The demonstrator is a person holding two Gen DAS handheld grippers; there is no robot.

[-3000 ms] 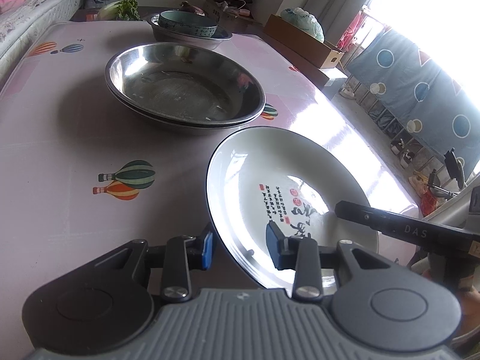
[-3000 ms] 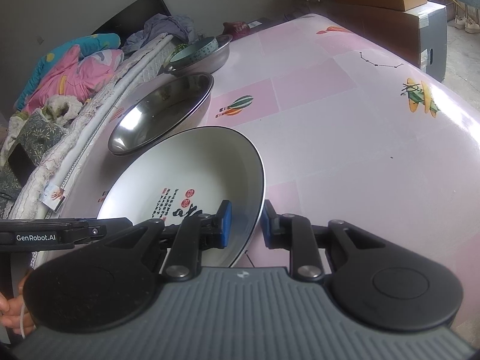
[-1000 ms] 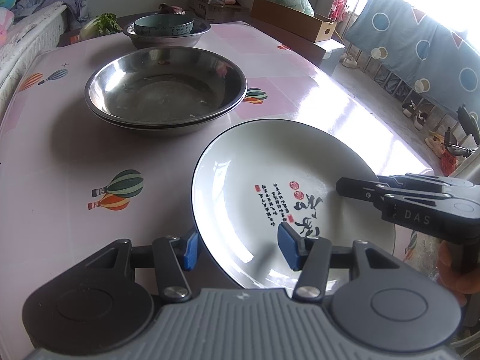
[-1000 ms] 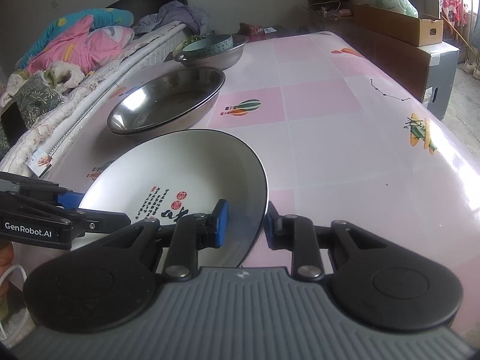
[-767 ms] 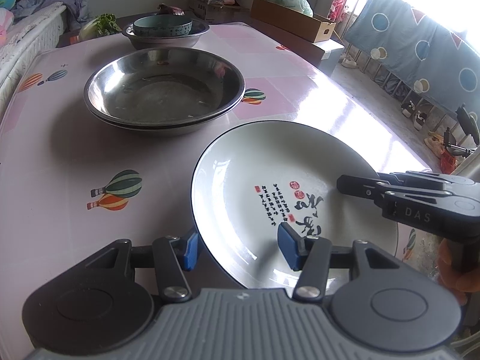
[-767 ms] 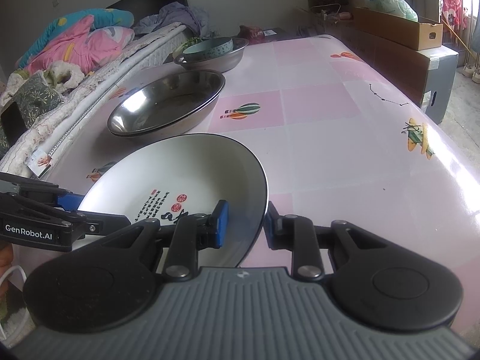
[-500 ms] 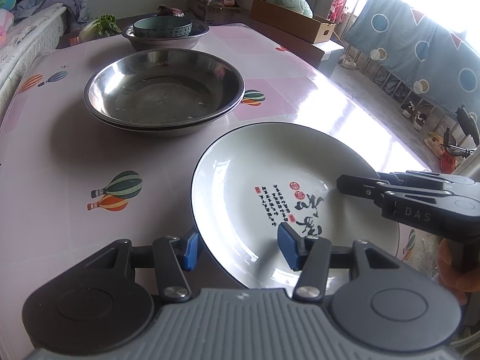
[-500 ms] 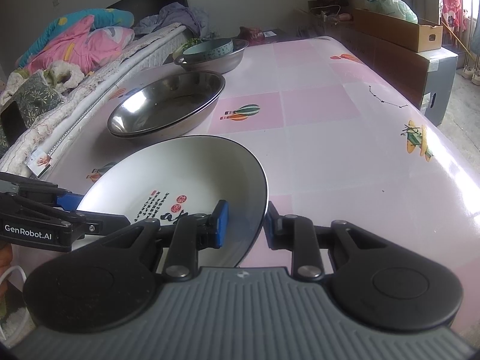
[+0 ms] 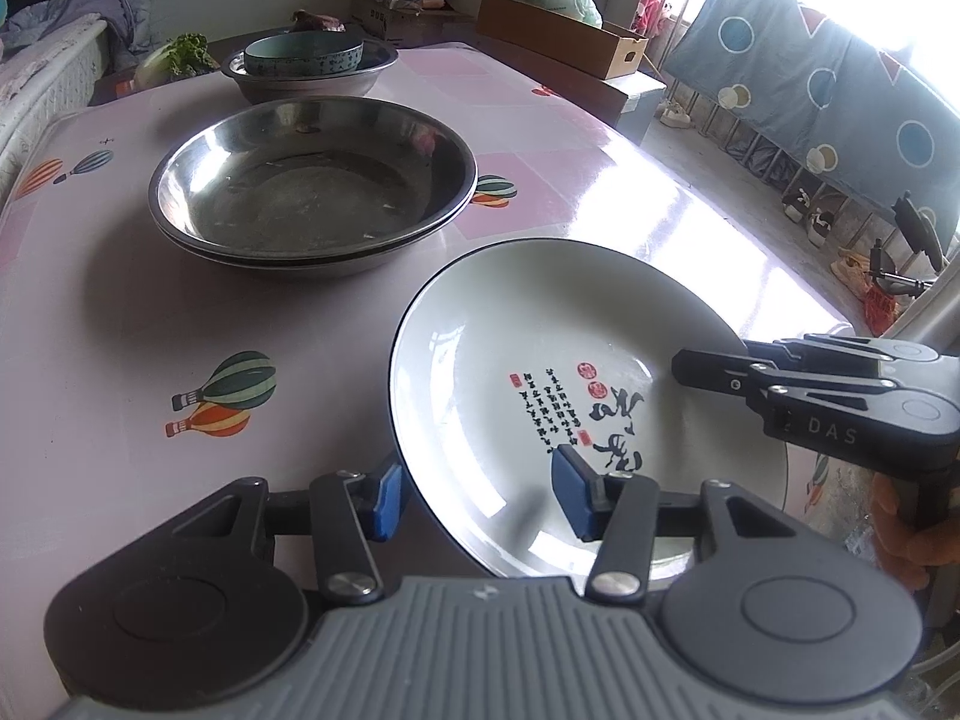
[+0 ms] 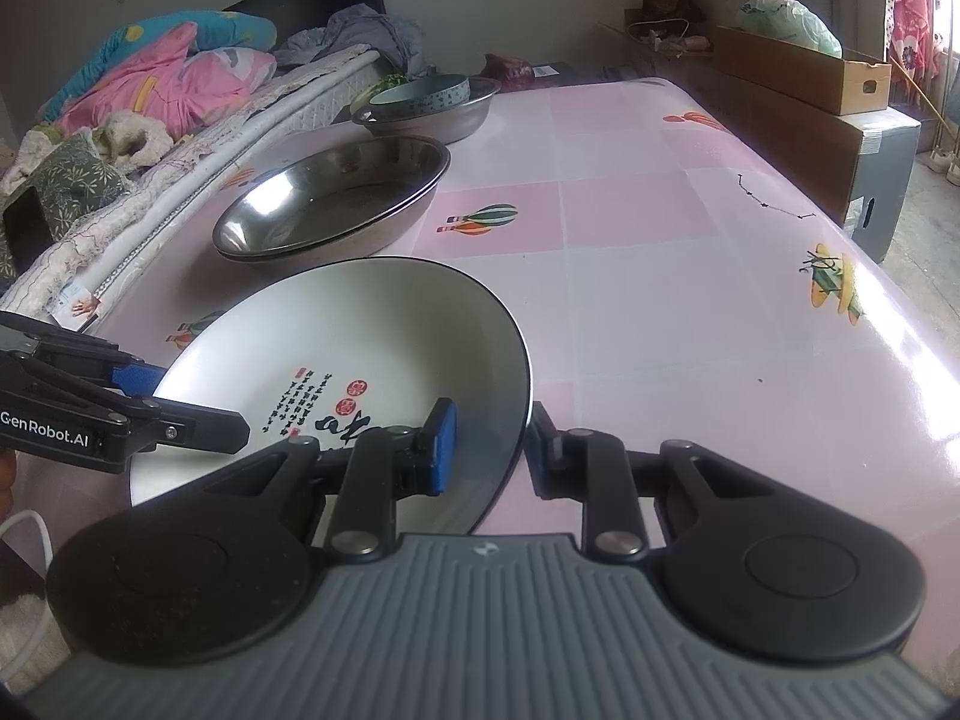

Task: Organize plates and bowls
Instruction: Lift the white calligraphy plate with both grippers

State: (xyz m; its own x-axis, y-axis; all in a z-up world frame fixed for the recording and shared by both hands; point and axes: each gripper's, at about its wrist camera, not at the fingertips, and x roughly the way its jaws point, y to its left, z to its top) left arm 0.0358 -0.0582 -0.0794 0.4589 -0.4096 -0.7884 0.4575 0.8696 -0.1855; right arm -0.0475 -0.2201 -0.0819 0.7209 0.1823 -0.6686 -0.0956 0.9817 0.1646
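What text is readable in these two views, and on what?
"DAS" - side of the right tool, seen from the left wrist view.
"GenRobot.AI" - side of the left tool, seen from the right wrist view.
Black calligraphy and red seals on the plate - too small to read.
Pattern around the teal bowl - too blurred to read.
Printed box at the back - not legible.

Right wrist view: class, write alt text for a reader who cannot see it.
The right gripper clamps the rim of a white plate with black calligraphy on a pink table, while the left gripper straddles the plate's opposite edge. Behind sit stacked steel basins and a blue bowl in another basin.
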